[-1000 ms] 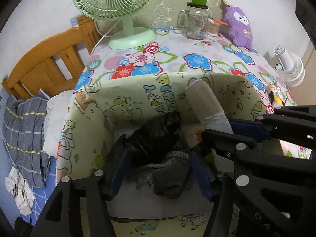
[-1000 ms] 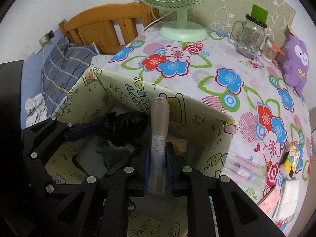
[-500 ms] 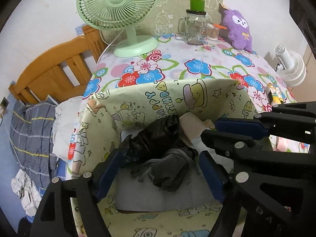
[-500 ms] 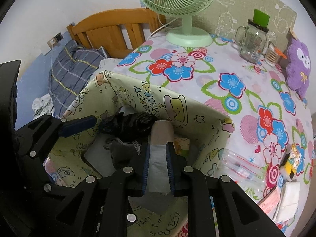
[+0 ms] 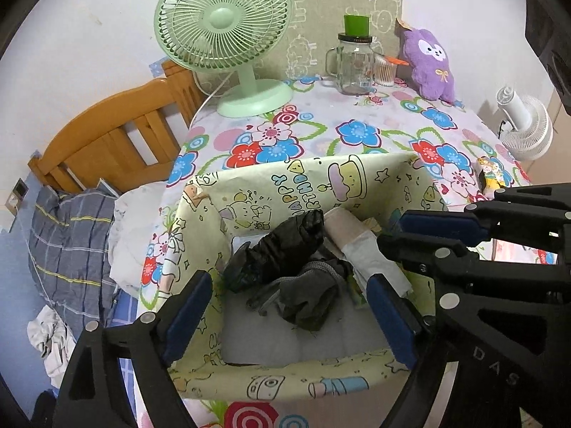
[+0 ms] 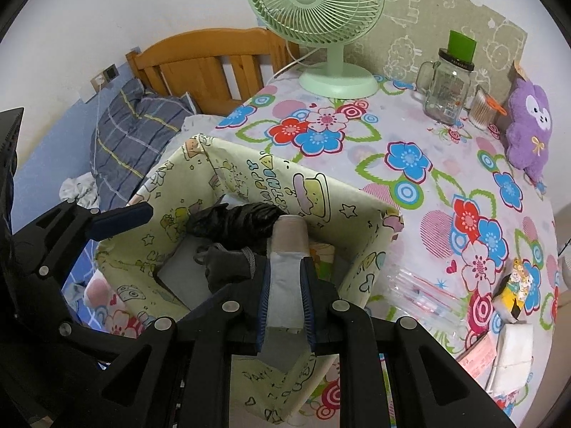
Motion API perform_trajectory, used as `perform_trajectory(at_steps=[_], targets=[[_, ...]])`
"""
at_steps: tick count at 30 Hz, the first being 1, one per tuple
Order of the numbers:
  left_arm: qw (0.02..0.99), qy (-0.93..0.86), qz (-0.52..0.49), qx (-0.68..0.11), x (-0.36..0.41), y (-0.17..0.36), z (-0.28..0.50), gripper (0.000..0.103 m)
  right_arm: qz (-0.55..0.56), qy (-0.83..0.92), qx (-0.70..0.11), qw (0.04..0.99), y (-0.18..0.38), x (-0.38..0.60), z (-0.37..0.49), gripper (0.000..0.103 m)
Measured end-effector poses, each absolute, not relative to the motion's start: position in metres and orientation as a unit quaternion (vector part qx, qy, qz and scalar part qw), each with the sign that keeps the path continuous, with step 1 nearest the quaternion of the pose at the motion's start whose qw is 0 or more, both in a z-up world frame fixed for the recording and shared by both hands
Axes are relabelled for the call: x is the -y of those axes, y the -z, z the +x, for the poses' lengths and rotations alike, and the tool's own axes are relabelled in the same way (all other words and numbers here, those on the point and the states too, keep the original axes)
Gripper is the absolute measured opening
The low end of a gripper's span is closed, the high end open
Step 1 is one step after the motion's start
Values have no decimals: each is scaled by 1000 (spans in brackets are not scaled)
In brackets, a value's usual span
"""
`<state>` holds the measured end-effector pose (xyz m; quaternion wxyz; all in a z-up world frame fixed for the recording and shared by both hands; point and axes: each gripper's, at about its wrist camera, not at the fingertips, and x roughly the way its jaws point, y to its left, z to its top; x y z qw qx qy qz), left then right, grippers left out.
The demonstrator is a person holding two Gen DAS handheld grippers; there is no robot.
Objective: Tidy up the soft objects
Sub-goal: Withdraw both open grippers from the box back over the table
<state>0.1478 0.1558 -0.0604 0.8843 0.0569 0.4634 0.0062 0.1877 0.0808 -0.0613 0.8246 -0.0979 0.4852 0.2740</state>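
Observation:
A yellow cartoon-print fabric box (image 5: 307, 182) (image 6: 357, 214) stands at the table's near edge. Inside lie a black crumpled bundle (image 5: 274, 249) (image 6: 232, 219) and a grey knitted sock (image 5: 310, 296) (image 6: 228, 265). My right gripper (image 6: 285, 274) is shut on a beige-and-white rolled sock (image 6: 287, 249) (image 5: 357, 239), holding it inside the box with its far end down among the other items. My left gripper (image 5: 285, 303) is open, its jaws wide apart over the box, empty.
A green desk fan (image 5: 228, 42) (image 6: 321, 18), a glass jar mug (image 5: 353, 64) and a purple plush (image 5: 428, 64) (image 6: 528, 132) stand at the back of the floral table. Packets and tissues (image 6: 510, 349) lie at right. A wooden bed frame (image 5: 107, 139) is at left.
The rolled sock has gone from upright above the box to lying low inside it, still held by the right gripper. The left gripper has pulled back and opened wider off the grey sock.

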Motion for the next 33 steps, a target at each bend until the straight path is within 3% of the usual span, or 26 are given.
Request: perform_trajectory(at_steps=[24,25,26,28,29,30,33], targets=[[912,1,55,-407,-115,28,116,91,-92,-255,-416,868,23,-26,145,22],[913,1,57,-403,-111,26,114,90,-91,-251,-414,870,21,-22,143,24],[914,0,61,-400,-107,25,113,90,-90,-246,-411,873,20,-18,141,33],[917,-6,65,-394,-99,23,111,90,-86,-231,-399,883,16,-7,137,57],[917,0,62,-393,-97,23,109,90,-80,-224,-388,891,12,1,133,74],[918,6,55,-392,-94,22,108,90,-77,-220,-379,896,9,6,130,82],[920,10,53,-388,-83,19,106,90,-77,-208,-357,907,1,21,121,83]])
